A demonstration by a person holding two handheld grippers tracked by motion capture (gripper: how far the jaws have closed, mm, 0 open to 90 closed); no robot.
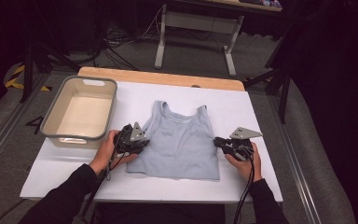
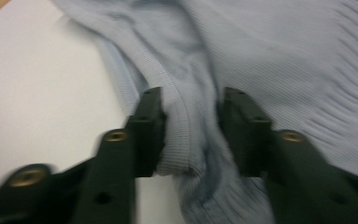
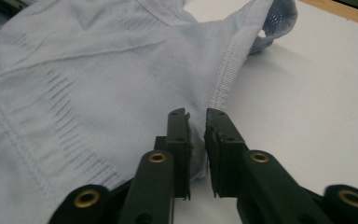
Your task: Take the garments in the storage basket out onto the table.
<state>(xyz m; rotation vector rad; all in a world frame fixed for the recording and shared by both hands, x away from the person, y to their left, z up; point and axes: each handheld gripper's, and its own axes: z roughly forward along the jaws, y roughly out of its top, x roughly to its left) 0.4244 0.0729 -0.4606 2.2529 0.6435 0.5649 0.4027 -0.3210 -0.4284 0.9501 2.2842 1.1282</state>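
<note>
From the high view, you have one light blue tank top [image 1: 179, 140] lying flat in the middle of the white table cover [image 1: 242, 112], straps pointing away from you. One beige plastic bin [image 1: 81, 112] stands at the far left of the table, just beside the top's left edge and apart from it. Your two hands hold two grippers: the left gripper [image 1: 142, 140] sits at the top's left side seam, the right gripper [image 1: 218, 141] at its right side seam.

In the left gripper view, your two black jaws straddle a raised fold of the top's ribbed edge [image 2: 186, 135]. The left pad touches the cloth; a dark gap shows by the right pad, so the pinch is not complete. The picture is blurred.

In the right gripper view, your two jaws stand narrow, with the top's side edge [image 3: 196, 135] pinched between the pads, just under the ribbed armhole band [image 3: 226, 79]. One strap loop [image 3: 279, 18] lies beyond it on the white cover.
</note>
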